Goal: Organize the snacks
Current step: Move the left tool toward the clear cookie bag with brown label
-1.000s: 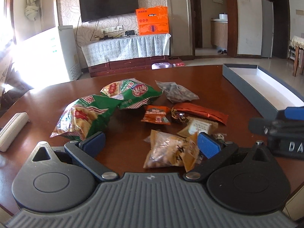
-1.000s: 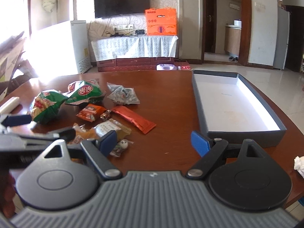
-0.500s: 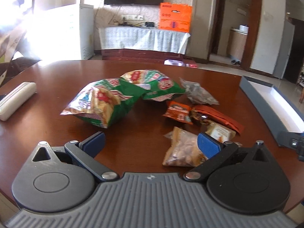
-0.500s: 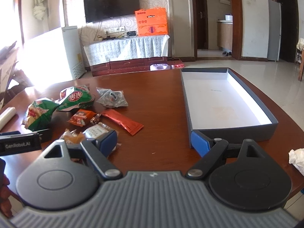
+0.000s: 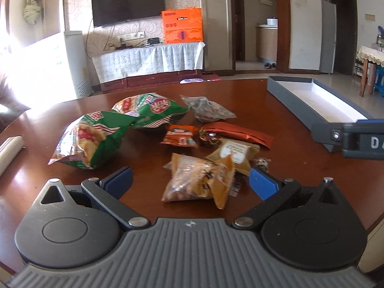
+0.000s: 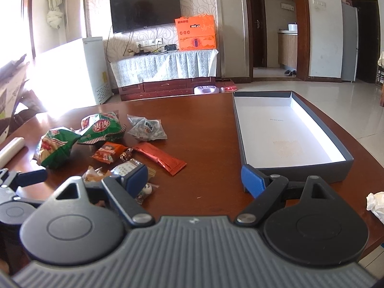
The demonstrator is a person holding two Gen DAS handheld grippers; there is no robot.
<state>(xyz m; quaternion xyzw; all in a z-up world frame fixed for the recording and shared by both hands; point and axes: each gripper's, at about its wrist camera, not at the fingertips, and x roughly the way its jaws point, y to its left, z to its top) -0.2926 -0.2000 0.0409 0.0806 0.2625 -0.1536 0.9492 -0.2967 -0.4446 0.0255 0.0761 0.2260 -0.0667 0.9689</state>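
both tongs, left [image 5: 190,181] and right [image 6: 194,178], stood open and empty. snacks lay loose on the bench [image 5: 153,86], left of the empty grey box [image 6: 291,168]. nearest: peanut packet [image 5: 196,180], judged light, soft and crinkly; best pinched at its sealed edge.

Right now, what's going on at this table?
A person holds a gripper in each hand over a brown table. Both the left gripper and the right gripper are open and hold nothing. A pile of snack packets, among them two green bags and a red stick pack, lies loose on the wood. The grey box beside them has no snacks in it yet.
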